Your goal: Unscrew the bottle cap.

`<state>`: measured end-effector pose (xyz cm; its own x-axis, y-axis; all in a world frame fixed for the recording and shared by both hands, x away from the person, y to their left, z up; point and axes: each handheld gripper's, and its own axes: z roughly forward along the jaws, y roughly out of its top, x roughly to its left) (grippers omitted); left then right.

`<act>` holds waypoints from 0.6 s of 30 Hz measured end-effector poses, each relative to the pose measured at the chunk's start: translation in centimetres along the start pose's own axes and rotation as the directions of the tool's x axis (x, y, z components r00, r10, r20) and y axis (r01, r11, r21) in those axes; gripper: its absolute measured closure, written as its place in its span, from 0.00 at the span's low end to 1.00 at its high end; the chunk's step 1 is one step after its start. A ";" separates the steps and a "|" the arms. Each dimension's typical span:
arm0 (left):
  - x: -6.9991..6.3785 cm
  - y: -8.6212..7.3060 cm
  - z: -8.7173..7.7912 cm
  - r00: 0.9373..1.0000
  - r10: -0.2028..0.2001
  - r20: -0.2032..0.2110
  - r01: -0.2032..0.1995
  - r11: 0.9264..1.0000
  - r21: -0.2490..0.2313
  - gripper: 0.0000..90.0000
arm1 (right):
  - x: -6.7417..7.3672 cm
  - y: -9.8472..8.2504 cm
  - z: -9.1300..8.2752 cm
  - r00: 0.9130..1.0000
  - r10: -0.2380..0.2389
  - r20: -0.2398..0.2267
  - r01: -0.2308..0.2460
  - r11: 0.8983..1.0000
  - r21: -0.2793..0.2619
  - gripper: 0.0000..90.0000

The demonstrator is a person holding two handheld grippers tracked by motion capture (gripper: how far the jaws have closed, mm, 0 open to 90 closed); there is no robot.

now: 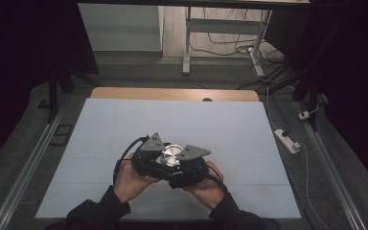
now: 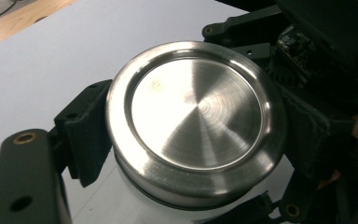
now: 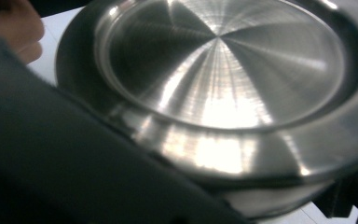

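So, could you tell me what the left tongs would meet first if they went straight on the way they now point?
Most likely the right tongs. The left tongs are shut on the steel lid, and the right ones sit just beyond it, though depth is hard to judge.

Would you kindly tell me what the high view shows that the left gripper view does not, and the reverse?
High view alone: the whole white table mat, both of the person's hands, the left hand and the right hand, and the floor cables behind the table. Left gripper view alone: the brushed rings on the round steel lid, the white body under it, and a ribbed black jaw pad against its rim. Both share: the lid held between the left gripper and right gripper.
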<state>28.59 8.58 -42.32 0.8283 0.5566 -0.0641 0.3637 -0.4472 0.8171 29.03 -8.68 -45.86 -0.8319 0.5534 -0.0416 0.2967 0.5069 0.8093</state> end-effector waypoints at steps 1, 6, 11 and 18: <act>0.0 0.0 0.0 1.000 0.000 0.000 0.000 1.000 0.000 0.21 | 0.0 0.0 0.0 1.000 0.000 0.000 0.000 1.000 0.000 0.17; 0.1 0.1 -0.1 0.999 0.041 0.024 -0.041 0.999 0.010 0.17 | -0.1 0.0 -0.1 1.000 0.000 -0.024 0.000 1.000 -0.011 0.17; 1.4 0.2 -1.8 0.992 0.097 0.078 -0.095 0.995 -0.029 0.06 | -0.4 -0.1 -0.2 0.999 0.001 -0.043 -0.002 1.000 -0.014 0.17; 3.5 -0.9 -2.9 0.921 0.243 0.305 -0.249 0.968 -0.022 0.05 | -0.1 0.2 -0.5 0.986 -0.050 -0.162 0.048 0.999 -0.019 0.17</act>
<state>29.94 12.93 -41.58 0.9811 0.1902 -0.0348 0.1369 -0.5565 0.8195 28.94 -8.97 -45.39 -0.9106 0.4131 0.0133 0.2477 0.5198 0.8176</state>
